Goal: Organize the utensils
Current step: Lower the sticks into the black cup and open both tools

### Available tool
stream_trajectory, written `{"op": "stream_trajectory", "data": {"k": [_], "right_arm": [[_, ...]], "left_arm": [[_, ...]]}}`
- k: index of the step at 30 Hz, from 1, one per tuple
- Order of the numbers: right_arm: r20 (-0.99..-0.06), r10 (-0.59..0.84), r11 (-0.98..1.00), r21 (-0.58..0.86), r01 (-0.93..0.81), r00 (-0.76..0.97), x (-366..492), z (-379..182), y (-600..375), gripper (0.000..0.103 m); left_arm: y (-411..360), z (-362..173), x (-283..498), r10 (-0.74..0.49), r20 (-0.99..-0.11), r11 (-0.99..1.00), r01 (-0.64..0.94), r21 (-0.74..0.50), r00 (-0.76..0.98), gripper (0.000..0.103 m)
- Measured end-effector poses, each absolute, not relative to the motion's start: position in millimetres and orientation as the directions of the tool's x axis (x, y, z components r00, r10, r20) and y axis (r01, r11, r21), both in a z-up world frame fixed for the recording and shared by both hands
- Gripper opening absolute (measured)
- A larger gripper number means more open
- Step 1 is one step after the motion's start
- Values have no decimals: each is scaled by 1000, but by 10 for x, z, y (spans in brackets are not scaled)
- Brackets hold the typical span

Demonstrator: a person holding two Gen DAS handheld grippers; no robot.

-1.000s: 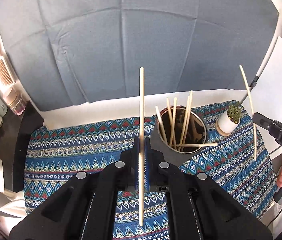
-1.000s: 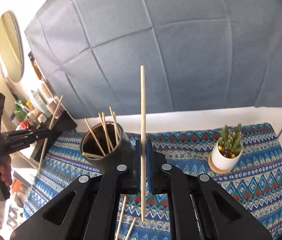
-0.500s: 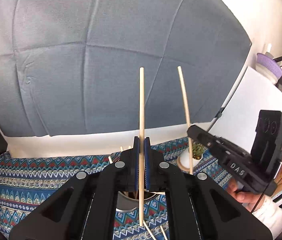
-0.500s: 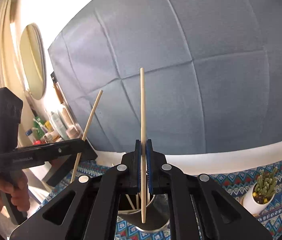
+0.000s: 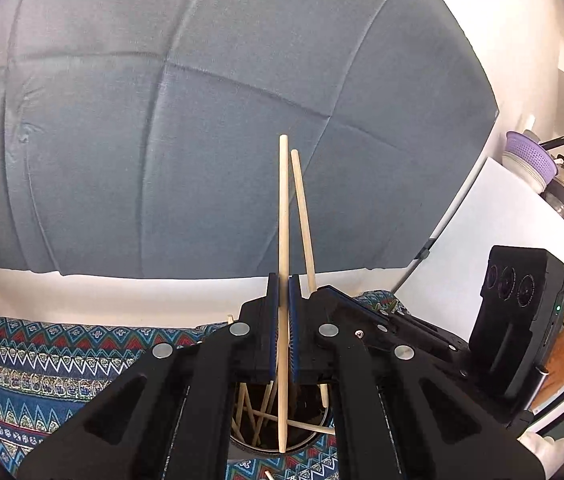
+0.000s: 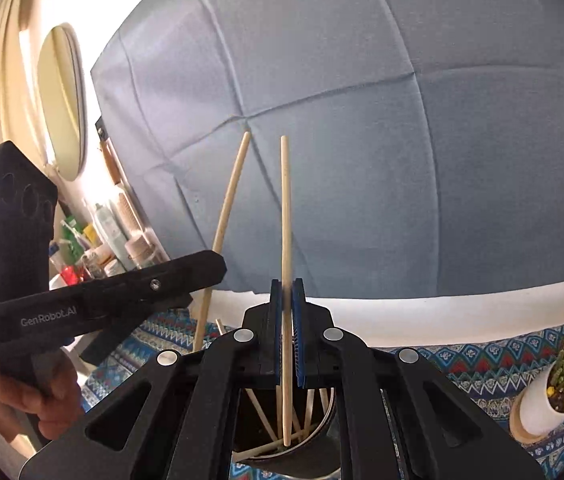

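My left gripper [image 5: 282, 288] is shut on a pale wooden chopstick [image 5: 283, 208] held upright, its lower tip over the mouth of the dark metal holder [image 5: 282, 446], which has several chopsticks inside. My right gripper [image 6: 287, 292] is shut on another upright chopstick [image 6: 285, 208], its lower tip just inside the same holder [image 6: 302, 446]. Both grippers sit close together above the holder. The right gripper's body [image 5: 402, 344] and its chopstick [image 5: 302, 208] show in the left wrist view. The left gripper's body [image 6: 122, 296] and its chopstick [image 6: 228, 204] show in the right wrist view.
A patterned blue cloth [image 5: 42, 360] covers the table. A small cactus in a white pot [image 6: 554, 396] stands at the right. A grey-blue fabric backdrop [image 5: 202, 120] hangs behind. Bottles [image 6: 110, 236] crowd a shelf at the left. A loose chopstick tip [image 5: 269, 474] lies on the cloth.
Both grippers have moved together over the holder, each keeping its chopstick. The two chopsticks now stand side by side above its mouth, their lower tips over or inside it.
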State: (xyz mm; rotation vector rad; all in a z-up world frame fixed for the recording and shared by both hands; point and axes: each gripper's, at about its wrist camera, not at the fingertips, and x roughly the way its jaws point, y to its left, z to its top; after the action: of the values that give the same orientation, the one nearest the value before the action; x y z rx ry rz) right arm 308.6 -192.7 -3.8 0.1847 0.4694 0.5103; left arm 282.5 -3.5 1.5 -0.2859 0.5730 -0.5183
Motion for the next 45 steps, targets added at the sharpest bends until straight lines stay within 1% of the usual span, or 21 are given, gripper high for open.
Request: {"op": "stream_trajectory", "data": {"k": [2, 7, 13, 16, 23, 28, 38, 45], "right_arm": [[-387, 516, 855, 292, -429, 764, 3115, -64, -1902, 5], [-389, 510, 858, 289, -424, 767, 3118, -152, -1888, 5], [-415, 510, 859, 291, -422, 753, 3031, -279, -1939, 5], [-428, 509, 860, 281, -426, 747, 2969, -311, -1963, 5], [-454, 499, 867, 262, -425, 738, 2832, -358, -2021, 5], [-479, 492, 870, 242, -429, 727, 2742, -385, -2015, 5], [-547, 445, 889, 171, -426, 709, 2660, -443, -1922, 5], [-564, 427, 894, 145, -424, 707, 2630, -417, -1891, 5]], "left_arm": [[-62, -20, 2846, -539, -436, 834, 383, -398, 720, 5], [-183, -82, 2863, -526, -432, 845, 394, -361, 732, 5], [-184, -237, 2830, -522, -434, 846, 384, -369, 734, 5], [-193, -304, 2787, -499, -460, 863, 373, -341, 734, 5], [-160, -355, 2673, -466, -482, 884, 363, -295, 742, 5], [-135, -357, 2580, -434, -508, 901, 365, -235, 744, 5], [-170, -264, 2408, -387, -528, 918, 372, -140, 756, 6], [-212, -224, 2359, -367, -542, 922, 374, -102, 757, 6]]}}
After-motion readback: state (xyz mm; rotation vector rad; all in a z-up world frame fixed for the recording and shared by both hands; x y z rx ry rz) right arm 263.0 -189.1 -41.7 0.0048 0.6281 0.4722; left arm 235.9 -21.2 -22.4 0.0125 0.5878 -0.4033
